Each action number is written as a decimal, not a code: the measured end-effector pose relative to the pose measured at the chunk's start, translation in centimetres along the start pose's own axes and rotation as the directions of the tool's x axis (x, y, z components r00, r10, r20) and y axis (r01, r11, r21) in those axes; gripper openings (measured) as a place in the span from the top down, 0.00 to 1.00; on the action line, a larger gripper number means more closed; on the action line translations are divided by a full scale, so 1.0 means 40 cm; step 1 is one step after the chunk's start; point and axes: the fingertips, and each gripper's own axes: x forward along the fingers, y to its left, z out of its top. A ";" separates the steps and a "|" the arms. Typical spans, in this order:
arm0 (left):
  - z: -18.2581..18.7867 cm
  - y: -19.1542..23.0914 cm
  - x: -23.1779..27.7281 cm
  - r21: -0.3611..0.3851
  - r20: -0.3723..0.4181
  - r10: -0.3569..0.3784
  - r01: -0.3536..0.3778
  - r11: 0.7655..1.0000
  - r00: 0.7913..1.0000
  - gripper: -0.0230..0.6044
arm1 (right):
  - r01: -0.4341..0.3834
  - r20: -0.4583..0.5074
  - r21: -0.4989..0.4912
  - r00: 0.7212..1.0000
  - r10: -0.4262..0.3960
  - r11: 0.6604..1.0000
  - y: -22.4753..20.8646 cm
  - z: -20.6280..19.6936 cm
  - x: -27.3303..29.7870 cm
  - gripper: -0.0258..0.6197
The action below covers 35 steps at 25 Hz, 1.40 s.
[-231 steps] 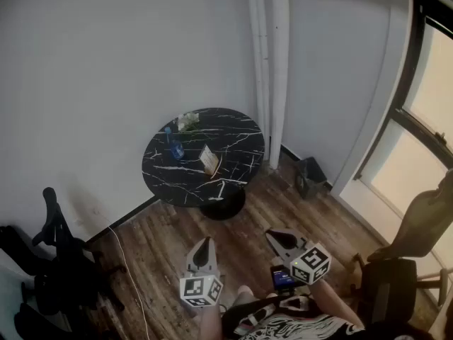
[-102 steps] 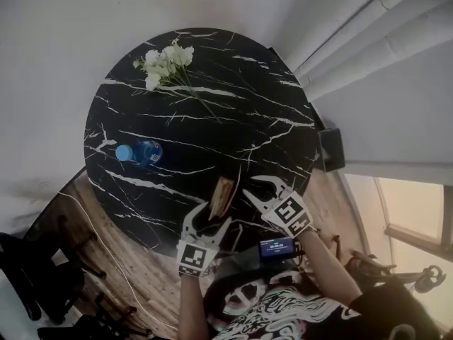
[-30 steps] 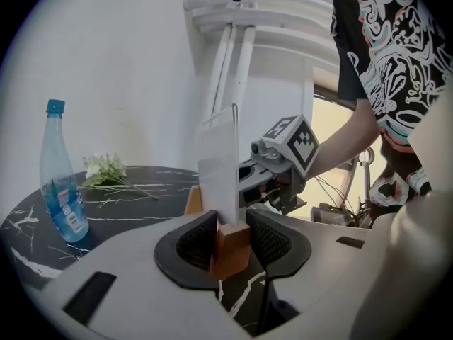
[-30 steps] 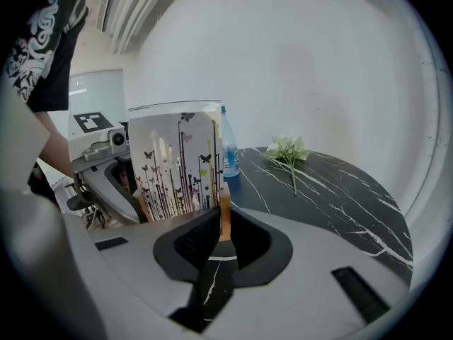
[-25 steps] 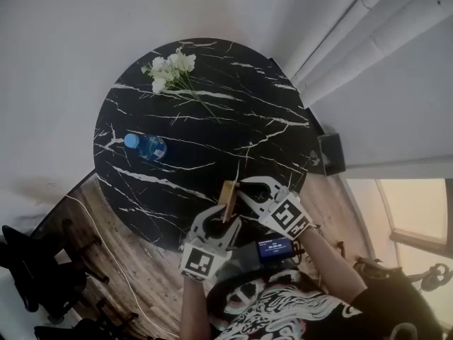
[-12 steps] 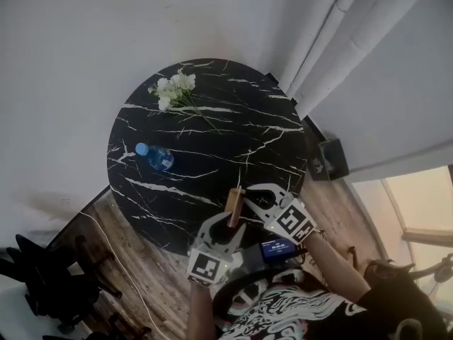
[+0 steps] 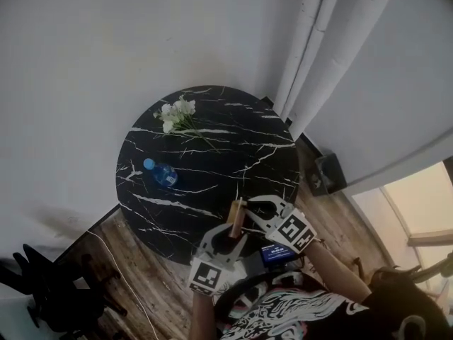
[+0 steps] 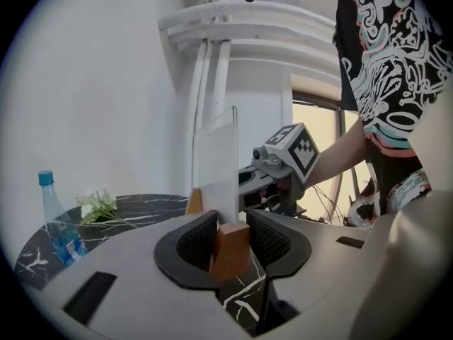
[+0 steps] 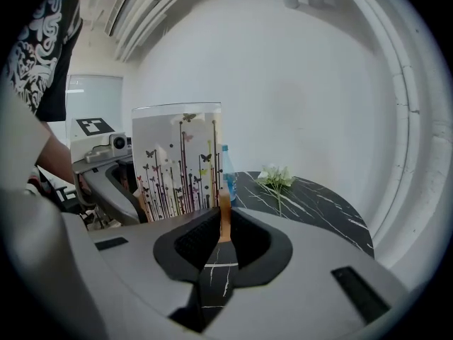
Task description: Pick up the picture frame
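The picture frame is a clear panel printed with butterflies and stems, set in a wooden base. It hangs above the near edge of the round black marble table, held from both sides. My left gripper is shut on the wooden base block, seen close between its jaws in the left gripper view. My right gripper is shut on the thin end of the base. Each gripper shows in the other's view: the right gripper and the left gripper.
White flowers lie at the table's far side and a blue-capped water bottle stands at its left. A dark bin sits by the white curtain. A black chair and a floor cable are at lower left.
Both grippers have risen together with the picture frame, lifting it off the table near its front edge. The table now looks smaller and farther in the head view.
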 end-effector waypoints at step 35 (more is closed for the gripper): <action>0.062 -0.050 -0.096 0.038 0.100 0.021 -0.025 0.999 0.995 0.74 | 0.067 0.075 -0.007 0.995 -0.066 0.998 0.079 0.089 -0.061 0.88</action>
